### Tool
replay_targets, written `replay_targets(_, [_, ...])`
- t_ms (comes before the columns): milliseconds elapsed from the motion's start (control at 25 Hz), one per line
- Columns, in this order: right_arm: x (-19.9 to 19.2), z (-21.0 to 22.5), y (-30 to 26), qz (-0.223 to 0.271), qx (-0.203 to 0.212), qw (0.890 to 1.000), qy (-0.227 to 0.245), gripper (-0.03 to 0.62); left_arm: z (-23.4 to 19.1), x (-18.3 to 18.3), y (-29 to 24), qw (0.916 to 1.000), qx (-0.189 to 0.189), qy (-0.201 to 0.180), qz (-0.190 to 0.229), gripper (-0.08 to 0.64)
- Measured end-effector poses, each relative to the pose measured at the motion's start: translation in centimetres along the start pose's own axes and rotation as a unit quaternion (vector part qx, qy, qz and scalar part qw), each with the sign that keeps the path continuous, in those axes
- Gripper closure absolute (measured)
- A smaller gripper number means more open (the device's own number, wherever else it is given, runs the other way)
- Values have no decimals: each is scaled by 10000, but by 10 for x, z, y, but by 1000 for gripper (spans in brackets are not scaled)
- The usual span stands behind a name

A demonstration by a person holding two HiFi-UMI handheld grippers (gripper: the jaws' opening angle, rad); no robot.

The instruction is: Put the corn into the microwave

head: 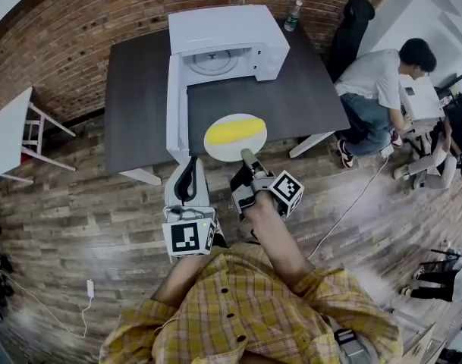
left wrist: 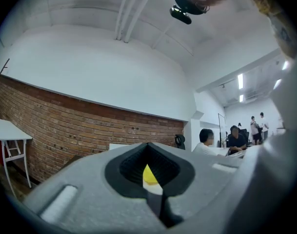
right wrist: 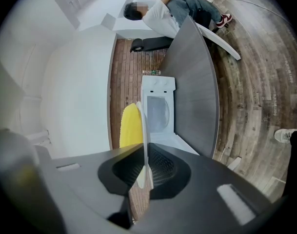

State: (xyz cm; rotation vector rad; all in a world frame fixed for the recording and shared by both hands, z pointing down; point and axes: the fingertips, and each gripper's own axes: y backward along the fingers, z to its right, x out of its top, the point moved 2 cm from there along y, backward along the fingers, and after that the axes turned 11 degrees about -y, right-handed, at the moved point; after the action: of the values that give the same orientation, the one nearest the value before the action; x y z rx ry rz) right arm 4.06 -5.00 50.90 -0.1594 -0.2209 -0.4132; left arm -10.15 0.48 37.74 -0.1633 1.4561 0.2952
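A yellow corn cob (head: 235,130) lies on a white plate (head: 215,149) over the near edge of the dark table (head: 139,89). My right gripper (head: 246,158) is shut on the plate's near rim; in the right gripper view the plate (right wrist: 144,130) shows edge-on between the pads, with the corn (right wrist: 129,126) on its left side. Beyond it stands the white microwave (head: 227,40) with its door (head: 176,112) swung open to the left. My left gripper (head: 190,164) is shut and empty, just below the door's near end. Through its jaw notch the corn (left wrist: 149,174) shows.
A person (head: 382,82) sits at a white desk to the right of the table. A bottle (head: 293,15) stands behind the microwave and a black chair (head: 352,21) is at the back right. A white side table (head: 7,131) is at the left. A brick wall runs behind.
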Motion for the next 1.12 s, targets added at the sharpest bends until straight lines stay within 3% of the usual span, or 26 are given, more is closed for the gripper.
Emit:
replay_targets(520, [-8,-2,-53,306,-73,9994,123,566,-47,-12,-32,9994,-294,186,-32,563])
replay_targets(920, [4,-5,-79,419,-108,9990,97,566,-53,-15,-61,9982,-437,403,81,563])
replay_targets(1120, [16,-2,-98,380,-175,9991,77,566,-52,-13,-83,9983,-471,310,138,564])
